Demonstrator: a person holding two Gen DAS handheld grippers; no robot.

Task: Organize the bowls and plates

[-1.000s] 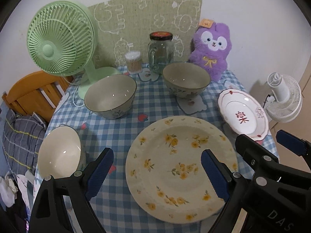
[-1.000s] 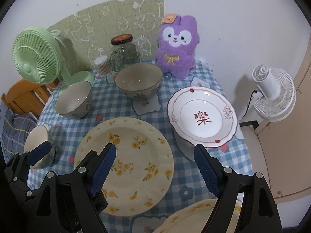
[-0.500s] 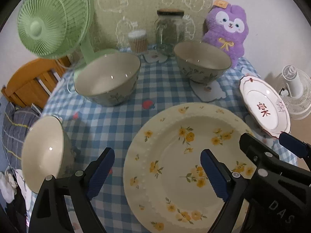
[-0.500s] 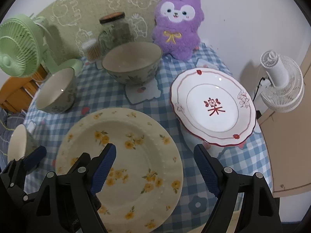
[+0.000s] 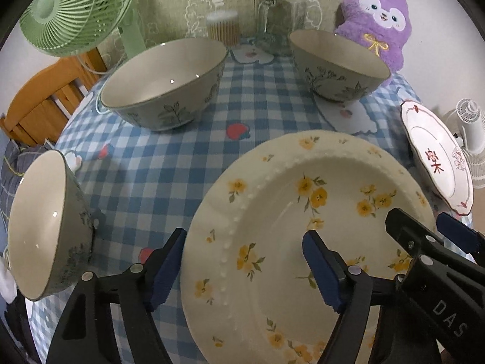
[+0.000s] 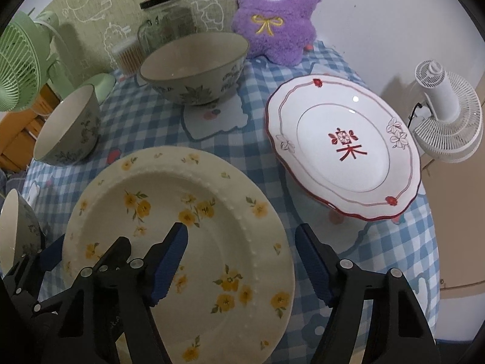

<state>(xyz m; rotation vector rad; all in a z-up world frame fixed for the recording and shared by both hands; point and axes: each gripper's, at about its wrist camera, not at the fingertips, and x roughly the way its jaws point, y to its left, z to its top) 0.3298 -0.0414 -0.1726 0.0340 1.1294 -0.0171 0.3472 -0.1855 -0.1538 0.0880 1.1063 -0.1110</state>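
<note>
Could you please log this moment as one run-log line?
left tongs: closing astride yellow-flowered plate rim | right tongs: closing astride opposite rim | no grip

Yellow-flowered plate (image 5: pixel 272 212): near rim cut by frame | green fan (image 5: pixel 75 9): top cropped | jar (image 5: pixel 280 15): contents too murky to tell

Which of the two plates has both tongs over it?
The cream plate with yellow flowers: the left tongs straddle its left rim, the right tongs its right rim, both closing, not yet gripping. The white red-trimmed plate sits apart, untouched.
</note>
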